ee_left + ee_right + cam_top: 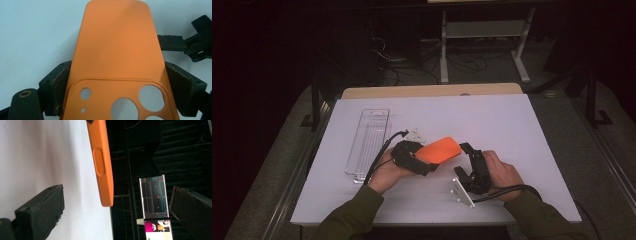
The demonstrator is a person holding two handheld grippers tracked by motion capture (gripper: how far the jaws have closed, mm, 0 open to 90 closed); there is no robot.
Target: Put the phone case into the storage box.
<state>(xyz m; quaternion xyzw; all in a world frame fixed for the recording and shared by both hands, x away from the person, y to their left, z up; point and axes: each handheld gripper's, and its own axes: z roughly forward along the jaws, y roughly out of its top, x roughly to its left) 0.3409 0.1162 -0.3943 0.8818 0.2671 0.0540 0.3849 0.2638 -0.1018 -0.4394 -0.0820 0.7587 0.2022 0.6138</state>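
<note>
An orange phone case hangs above the white table, its back with round camera cutouts facing the left gripper view. My left gripper is shut on it, one pad pressing each long edge at the cutout end. My right gripper stands open just off the case's free end. In the right gripper view the case's side edge with its button lies ahead of the two wide-apart jaws, touching neither. One right jaw also appears in the left gripper view.
A long clear plastic tray lies on the white table left of my hands. Past the table's far edge are a dark floor, cables and a white shelf frame. A lit screen glows in the dark background.
</note>
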